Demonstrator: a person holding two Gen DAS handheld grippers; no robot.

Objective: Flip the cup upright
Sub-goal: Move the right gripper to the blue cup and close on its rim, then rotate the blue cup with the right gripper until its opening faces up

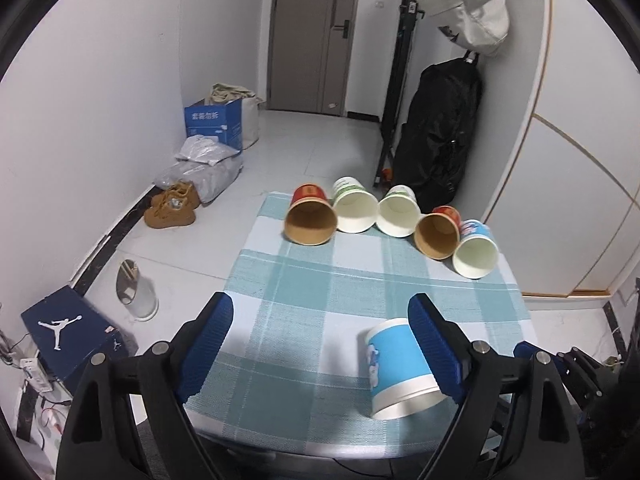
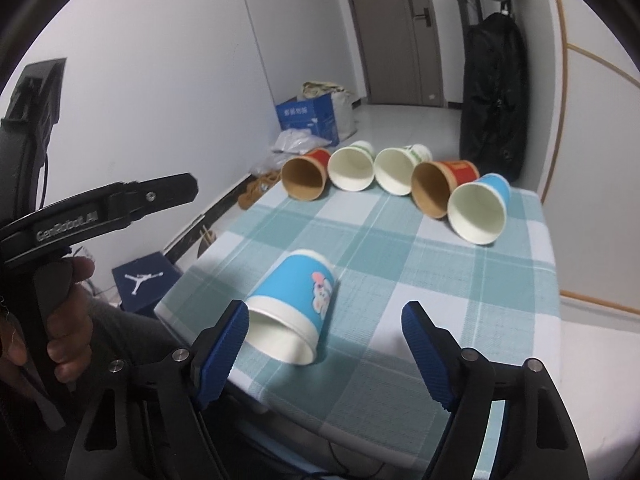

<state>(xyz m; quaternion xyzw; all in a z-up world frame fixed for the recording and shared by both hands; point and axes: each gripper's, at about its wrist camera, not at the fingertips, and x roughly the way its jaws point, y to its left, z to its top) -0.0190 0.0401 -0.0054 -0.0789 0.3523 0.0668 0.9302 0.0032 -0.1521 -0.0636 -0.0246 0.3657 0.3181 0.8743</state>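
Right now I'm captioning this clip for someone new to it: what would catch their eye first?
A blue cartoon-printed paper cup lies on its side near the front edge of the checked tablecloth, apart from the rest. Along the far edge, five more tipped cups form a row, mouths toward the cameras. Both grippers hang open in front of the blue cup.

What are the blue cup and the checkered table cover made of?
The blue cup looks like paper: thin wall, rolled rim, matte white inside, printed cartoon outside. The table cover looks like woven cloth, probably cotton: a ribbed weave shows in its teal and white checks, with no shine.
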